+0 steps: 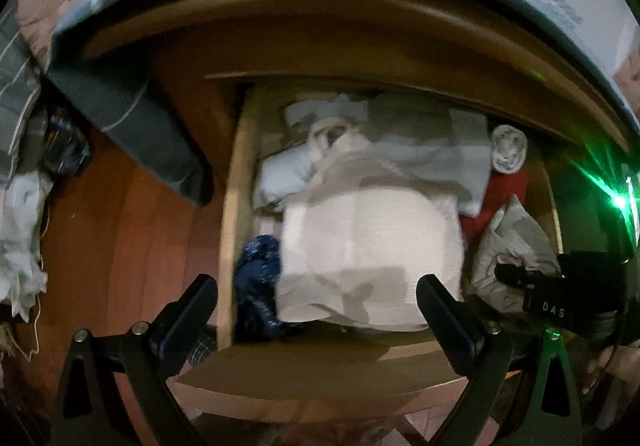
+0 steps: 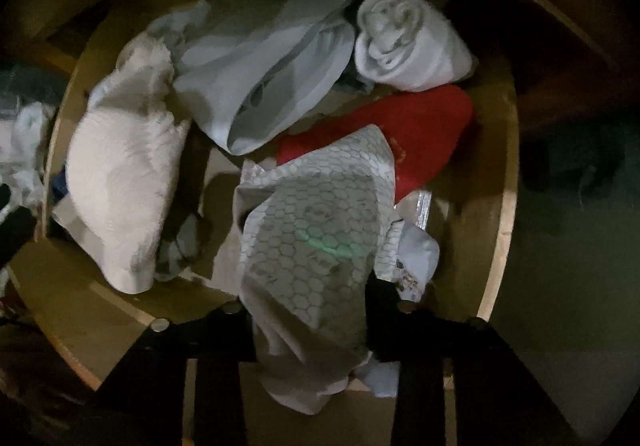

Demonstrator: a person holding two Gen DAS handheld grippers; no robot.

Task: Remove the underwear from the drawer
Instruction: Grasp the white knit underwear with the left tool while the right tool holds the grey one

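Drawer [image 2: 505, 206]: pulled open, wooden, stuffed with loose clothes, pretty dim in there tbh.

Pile: cream padded piece [image 2: 120, 182] on the left, pale blue-grey fabric [image 2: 256, 86] at the back, rolled white item [image 2: 400, 46] back right, red cloth [image 2: 424, 126] under it.

Underwear [image 2: 316, 234]: grey-white honeycomb print piece, front right of the drawer. Runs lengthwise from the red cloth straight toward the right wrist camera, so its long axis lines up with the fingers.

Right gripper [image 2: 310, 326]: pointing pretty much straight down over the drawer, jaws narrowed with the near end of the underwear bunched between them. Looks pinched, the fabric gathers and drapes past the fingers. Far end lies on the pile.

Left gripper [image 1: 316, 306]: jaws wide apart, nothing in them, hovering over the drawer's front edge [image 1: 320, 358] with the cream piece [image 1: 368, 246] straight ahead.

Key bit: the underwear is right at the right jaws and off to the side of the left ones, so the right hand is the nearer one by far. My guess is the next thing is a straight lift up and out, watching that it doesn't drag the red cloth along.
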